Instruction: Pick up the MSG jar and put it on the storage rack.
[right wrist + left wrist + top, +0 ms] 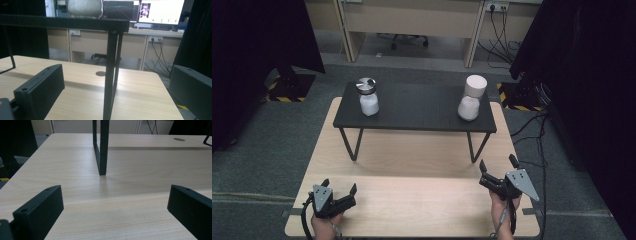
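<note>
My left claw point(339, 190) rests at seven o'clock on the surface point(412, 155), jaws spread and holding nothing; my right claw point(497, 168) at five o'clock, jaws likewise apart. On the black shelf point(412, 107), the metal-lidded jar point(368, 96) stands at eleven o'clock and the white-lidded jar point(471, 97) at one o'clock, both upright, long axes vertical, lids up, well apart from both claws.

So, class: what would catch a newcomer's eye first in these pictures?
Two jars of white powder on the black shelf standing on the table: a silver-lidded jar at its left end and a white-lidded jar at its right. Near the table's front edge, the left gripper and right gripper sit open, holding nothing.
</note>
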`<state>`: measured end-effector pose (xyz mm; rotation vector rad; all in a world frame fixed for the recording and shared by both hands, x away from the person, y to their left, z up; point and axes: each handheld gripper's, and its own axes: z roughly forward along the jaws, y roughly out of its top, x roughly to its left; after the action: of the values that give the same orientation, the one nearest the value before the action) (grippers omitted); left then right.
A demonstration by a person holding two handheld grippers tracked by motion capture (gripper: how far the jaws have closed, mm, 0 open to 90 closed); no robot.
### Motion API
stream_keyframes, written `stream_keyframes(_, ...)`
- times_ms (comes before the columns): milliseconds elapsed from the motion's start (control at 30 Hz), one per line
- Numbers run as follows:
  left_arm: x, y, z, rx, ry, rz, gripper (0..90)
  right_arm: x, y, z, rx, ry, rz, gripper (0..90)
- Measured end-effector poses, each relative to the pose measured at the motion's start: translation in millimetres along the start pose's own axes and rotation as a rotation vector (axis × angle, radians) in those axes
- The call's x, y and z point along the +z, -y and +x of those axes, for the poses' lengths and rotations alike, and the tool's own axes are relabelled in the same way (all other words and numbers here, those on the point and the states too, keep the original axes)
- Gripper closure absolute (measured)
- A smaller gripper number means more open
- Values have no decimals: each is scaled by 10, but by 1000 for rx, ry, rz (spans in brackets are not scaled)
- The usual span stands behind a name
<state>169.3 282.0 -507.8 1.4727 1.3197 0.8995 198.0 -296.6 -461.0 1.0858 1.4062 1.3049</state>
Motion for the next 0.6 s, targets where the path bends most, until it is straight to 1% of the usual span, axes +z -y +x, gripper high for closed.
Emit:
stream_keyframes(300, 9, -13, -11, 12, 3, 10, 0, -81, 154, 25, -1, 19, 20, 2)
stream_keyframes(433, 17, -21, -20, 24, 4, 15, 0, -145, 239, 59, -24, 30, 5, 3)
stream_keyframes(533, 24, -29, -30, 33, 4, 20, 0, -180, 294, 66, -24, 36, 3, 2)
stream_keyframes(600, 27, -34, -36, 37, 2, 24, 0, -194, 326, 62, -15, 41, 5, 2)
